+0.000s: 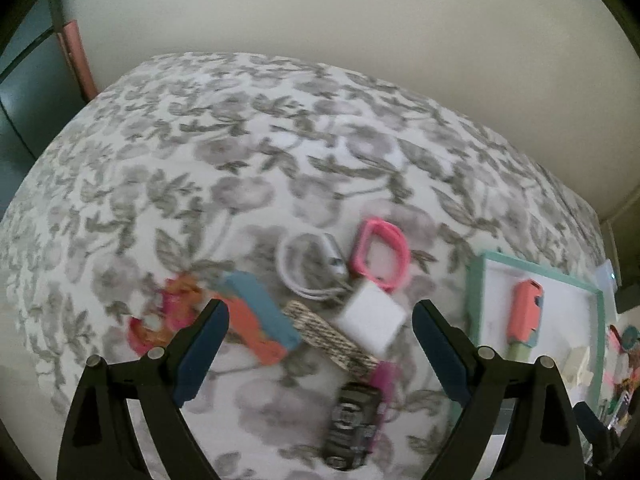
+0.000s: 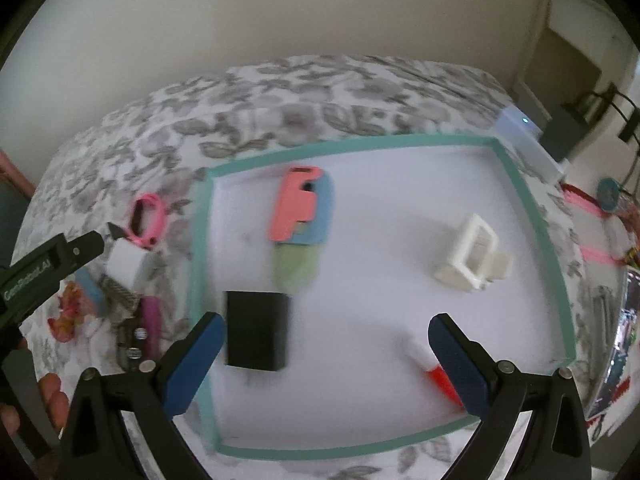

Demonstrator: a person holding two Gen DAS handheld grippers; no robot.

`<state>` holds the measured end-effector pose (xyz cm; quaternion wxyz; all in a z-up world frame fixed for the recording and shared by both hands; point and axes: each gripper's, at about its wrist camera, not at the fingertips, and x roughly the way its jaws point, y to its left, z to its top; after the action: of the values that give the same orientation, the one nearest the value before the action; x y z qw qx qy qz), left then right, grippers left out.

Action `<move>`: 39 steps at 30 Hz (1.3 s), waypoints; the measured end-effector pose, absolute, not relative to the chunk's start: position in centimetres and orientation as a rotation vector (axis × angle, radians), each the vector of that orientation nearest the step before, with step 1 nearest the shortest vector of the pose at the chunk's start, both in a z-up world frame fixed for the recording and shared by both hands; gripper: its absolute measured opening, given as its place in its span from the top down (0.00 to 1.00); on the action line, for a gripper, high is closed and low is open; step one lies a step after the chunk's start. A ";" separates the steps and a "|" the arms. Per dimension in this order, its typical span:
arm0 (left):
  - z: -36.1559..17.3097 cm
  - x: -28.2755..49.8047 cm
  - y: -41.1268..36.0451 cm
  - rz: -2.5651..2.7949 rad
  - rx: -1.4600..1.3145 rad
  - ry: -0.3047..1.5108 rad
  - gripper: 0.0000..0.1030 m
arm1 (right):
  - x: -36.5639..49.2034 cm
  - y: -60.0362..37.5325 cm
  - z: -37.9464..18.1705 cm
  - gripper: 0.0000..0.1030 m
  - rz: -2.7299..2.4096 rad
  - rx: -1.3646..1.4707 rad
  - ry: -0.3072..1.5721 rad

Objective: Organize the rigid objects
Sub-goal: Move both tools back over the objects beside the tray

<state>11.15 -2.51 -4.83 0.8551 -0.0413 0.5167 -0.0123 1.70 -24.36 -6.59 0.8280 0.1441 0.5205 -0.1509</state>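
Hovering over a floral bedspread (image 1: 224, 128), both grippers spread wide and empty.
Left gripper (image 1: 320, 324) above the loose pile: black car key (image 1: 352, 424) nearest, magenta bar beside it, then patterned strip, white charger block (image 1: 372, 318), coiled white cable (image 1: 308, 266), pink frame (image 1: 380, 254) farthest. Right gripper (image 2: 322, 338) over the teal-rimmed white tray (image 2: 532, 216): black box (image 2: 256, 328) and red piece (image 2: 442, 384) nearest, white holder (image 2: 472, 256) mid-tray, coral-and-blue phone cases (image 2: 300, 208) beyond.

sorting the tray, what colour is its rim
Teal green rim around a white floor, clearest in the right wrist view.
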 end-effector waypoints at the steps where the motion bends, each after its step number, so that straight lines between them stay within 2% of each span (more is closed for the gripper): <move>1: -4.7 11.2 -1.9 -0.013 -0.083 1.087 0.09 | 1.9 -23.9 -6.5 0.00 -0.311 0.302 1.102; 17: -4.2 12.4 7.0 0.138 -0.093 1.100 0.09 | 4.5 -16.9 -4.8 0.00 -0.161 0.268 1.042; 35: -5.3 13.7 14.3 0.215 -0.193 1.123 0.10 | 7.4 -11.2 -6.5 0.00 -0.055 0.230 1.059; 39: -5.7 14.0 14.6 0.195 -0.194 1.139 0.10 | 7.8 -11.1 -6.9 0.05 -0.049 0.251 1.061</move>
<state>14.00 14.61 -5.69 0.8333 -0.0914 0.5374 0.0919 7.79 -11.07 -6.88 0.8546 0.1195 0.5048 -0.0232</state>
